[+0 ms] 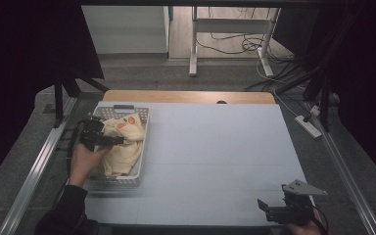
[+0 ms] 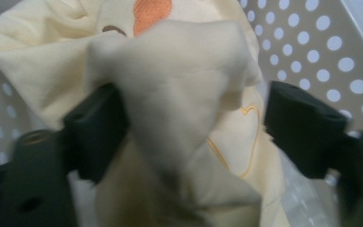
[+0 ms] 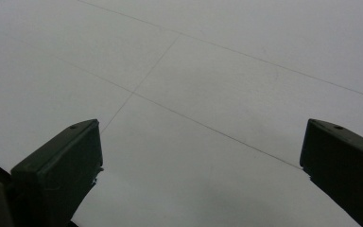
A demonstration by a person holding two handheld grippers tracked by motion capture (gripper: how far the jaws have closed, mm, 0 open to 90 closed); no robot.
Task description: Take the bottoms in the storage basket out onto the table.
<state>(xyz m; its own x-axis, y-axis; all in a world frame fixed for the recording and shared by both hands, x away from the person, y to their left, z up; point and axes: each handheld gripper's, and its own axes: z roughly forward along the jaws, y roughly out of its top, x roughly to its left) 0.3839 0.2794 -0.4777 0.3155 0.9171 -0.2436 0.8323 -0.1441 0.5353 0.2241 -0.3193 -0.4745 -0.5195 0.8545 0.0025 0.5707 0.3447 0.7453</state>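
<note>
While the left claw (image 1: 108, 141) reached into the white perforated basket (image 1: 144, 142), its jaws stood apart with a bunched fold of the pale yellow cloth (image 1: 125, 147) between them. From the left claw's own view the cloth (image 2: 179, 109) pressed against one jaw and left a gap before the other — the jaws [no grip closed] had not come together on it, and a thin heart outline and an orange patch showed on the fabric. The basket's dotted wall (image 2: 321, 42) rose behind the cloth in that view.

Seen from the high view, the basket sat at the left edge of the pale blue surface (image 1: 215, 156), toward its far side, and the cloth lay heaped inside it, with orange marks showing near the basket's far end. The person's left hand (image 1: 84, 161) held the claw from the basket's left side, a dark sleeve (image 1: 61, 210) trailing toward the near edge.

Well apart from the basket, at the near right corner of the surface, the right claw (image 1: 270, 209) was held low with a grey 3-cornered plate (image 1: 303, 187) on top. Its 2 jaws were spread wide over bare surface (image 3: 194, 94) — nothing lay between them, and faint seam lines crossed the sheet beneath.
</note>
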